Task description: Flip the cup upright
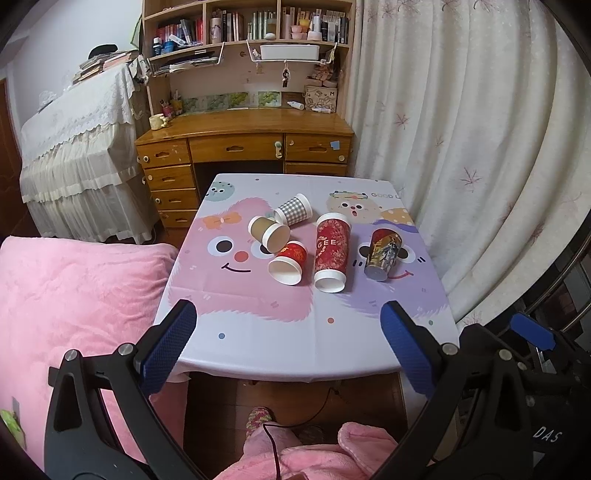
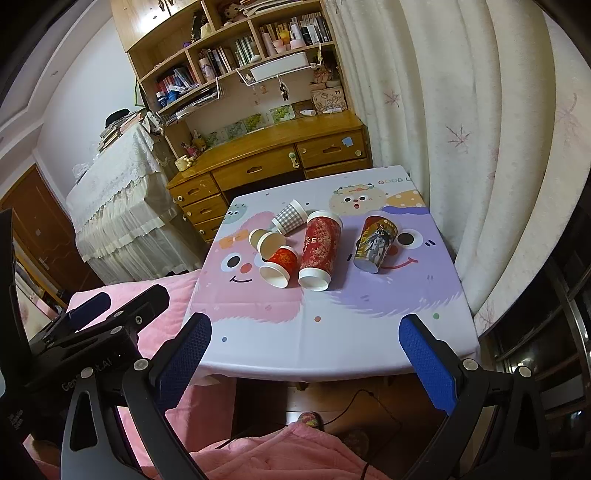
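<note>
Blue textured pads are seen on both the left gripper [image 1: 288,343] and right gripper [image 2: 306,350], jaws spread wide and holding nothing. On the desk [image 1: 258,332], paper cups are laid sideways; the tall red cup [image 1: 331,253], lettered "GEE", points its white mouth toward the camera.

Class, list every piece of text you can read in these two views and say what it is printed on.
"GOOD L", cut off: tablecloth.
"GEE", partial: tall red cup.
"DAS", partial: right hand-held gripper body.
"H U M": patterned box on the desk.
Book spines and the dark illustrated cup: too small or blurred to read.
</note>
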Motion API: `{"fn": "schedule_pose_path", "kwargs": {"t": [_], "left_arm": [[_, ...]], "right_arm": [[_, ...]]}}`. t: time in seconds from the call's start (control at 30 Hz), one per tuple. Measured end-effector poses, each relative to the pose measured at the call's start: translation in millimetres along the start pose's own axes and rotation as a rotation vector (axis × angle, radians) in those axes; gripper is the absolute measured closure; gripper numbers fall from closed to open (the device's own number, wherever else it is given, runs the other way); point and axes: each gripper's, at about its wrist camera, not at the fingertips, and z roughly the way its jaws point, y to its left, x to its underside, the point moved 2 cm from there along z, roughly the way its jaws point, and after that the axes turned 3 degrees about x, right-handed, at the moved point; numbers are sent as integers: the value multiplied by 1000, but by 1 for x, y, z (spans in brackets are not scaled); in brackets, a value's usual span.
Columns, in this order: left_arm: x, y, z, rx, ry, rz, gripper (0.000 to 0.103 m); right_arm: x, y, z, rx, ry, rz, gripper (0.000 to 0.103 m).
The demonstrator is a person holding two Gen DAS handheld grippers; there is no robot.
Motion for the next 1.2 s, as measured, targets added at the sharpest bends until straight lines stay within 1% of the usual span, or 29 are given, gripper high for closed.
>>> {"fn": "schedule_pose_path", "kwargs": {"t": [0.4, 0.57, 0.7, 0.8, 1.0, 1.1, 1.2], "left_arm": [[17, -6, 0, -2, 14, -31, 4], [21, -9, 0, -12, 25, -28, 4], [18, -7, 1, -26, 42, -27, 4], [18, -6, 3, -27, 55, -33, 4], [15, -4, 7, -9, 70, -31, 4], [15, -3, 9, -12, 73, -13, 4], [15, 4, 13, -31, 82, 2, 5]], "right_arm": [[0, 3, -1, 6, -2, 4, 0], [3, 2, -6, 3, 4, 3, 0], [4, 5, -6, -1, 8, 0, 0], [7, 5, -5, -12, 27, 6, 0], [3, 2, 6, -37, 51, 36, 0], [-1, -2, 15, -51, 55, 60, 0], [-7, -3, 30, -73, 61, 80, 0]]}}
